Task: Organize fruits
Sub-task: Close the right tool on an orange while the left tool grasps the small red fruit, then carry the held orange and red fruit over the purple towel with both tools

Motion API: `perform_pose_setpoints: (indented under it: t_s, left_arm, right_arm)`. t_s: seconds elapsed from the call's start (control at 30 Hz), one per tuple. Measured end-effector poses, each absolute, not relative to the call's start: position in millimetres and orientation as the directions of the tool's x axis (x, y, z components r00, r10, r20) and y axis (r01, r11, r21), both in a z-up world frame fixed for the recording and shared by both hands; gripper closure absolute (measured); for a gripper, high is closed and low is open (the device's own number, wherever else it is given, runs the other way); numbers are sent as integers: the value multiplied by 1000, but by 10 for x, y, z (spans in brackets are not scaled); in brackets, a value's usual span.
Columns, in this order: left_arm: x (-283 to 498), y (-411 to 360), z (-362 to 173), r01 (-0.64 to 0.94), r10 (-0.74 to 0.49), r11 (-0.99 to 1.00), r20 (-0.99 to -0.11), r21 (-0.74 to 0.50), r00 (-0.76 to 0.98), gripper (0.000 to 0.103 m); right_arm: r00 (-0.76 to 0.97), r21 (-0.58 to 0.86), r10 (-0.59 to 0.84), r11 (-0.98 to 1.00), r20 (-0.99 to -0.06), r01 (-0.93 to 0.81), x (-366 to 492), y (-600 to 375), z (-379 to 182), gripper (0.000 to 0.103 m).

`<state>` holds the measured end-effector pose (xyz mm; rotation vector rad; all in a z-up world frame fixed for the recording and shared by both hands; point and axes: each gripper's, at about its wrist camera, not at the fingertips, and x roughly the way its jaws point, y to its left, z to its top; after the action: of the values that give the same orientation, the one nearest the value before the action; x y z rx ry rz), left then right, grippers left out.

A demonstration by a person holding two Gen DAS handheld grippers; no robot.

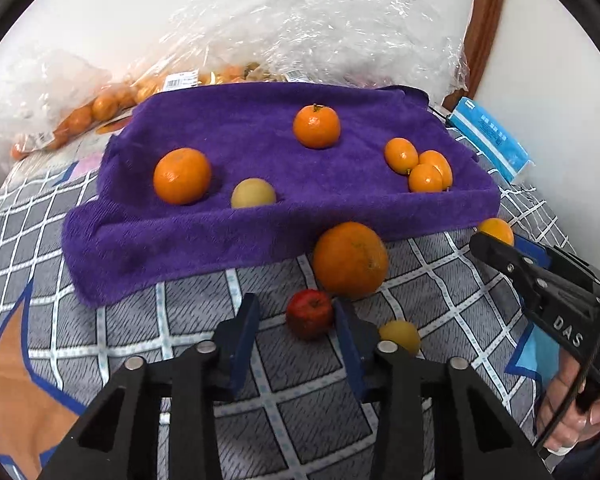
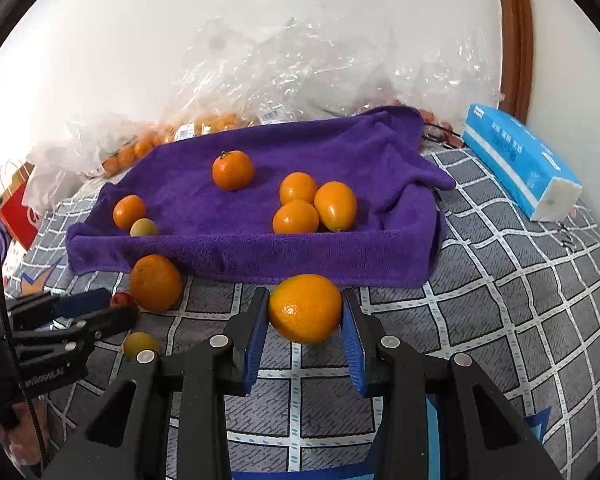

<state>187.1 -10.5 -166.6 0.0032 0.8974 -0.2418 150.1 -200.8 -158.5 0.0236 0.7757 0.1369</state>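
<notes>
A purple towel lies on the checked bedspread with two mandarins, a pale yellow fruit and three kumquats on it. My left gripper is open, with a small red fruit between its fingertips. A large orange and a small yellow fruit lie close by. My right gripper is shut on a kumquat, just in front of the towel edge.
Clear plastic bags of oranges pile up behind the towel against the wall. A blue tissue pack lies at the right. A red paper bag stands at the far left. A wooden frame rises at the right.
</notes>
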Motion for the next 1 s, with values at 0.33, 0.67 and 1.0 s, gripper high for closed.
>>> perform_pose_setpoints:
  t_s: [0.33, 0.67, 1.0]
  left_arm:
    - [1756, -104, -1668, 247, -244, 963, -751, -111, 614, 80]
    - [1739, 210, -1638, 199, -365, 929, -674, -313, 642, 80]
    - [1732, 231, -1604, 199, -374, 923, -656, -328, 656, 80]
  right_arm:
    - [712, 71, 132, 991, -690, -115, 1494, -2026, -1574, 68]
    - [732, 93, 153, 988, -664, -122, 1446, -2045, -1527, 68]
    - [734, 90, 165, 986, -659, -141, 1443, -2006, -1510, 68]
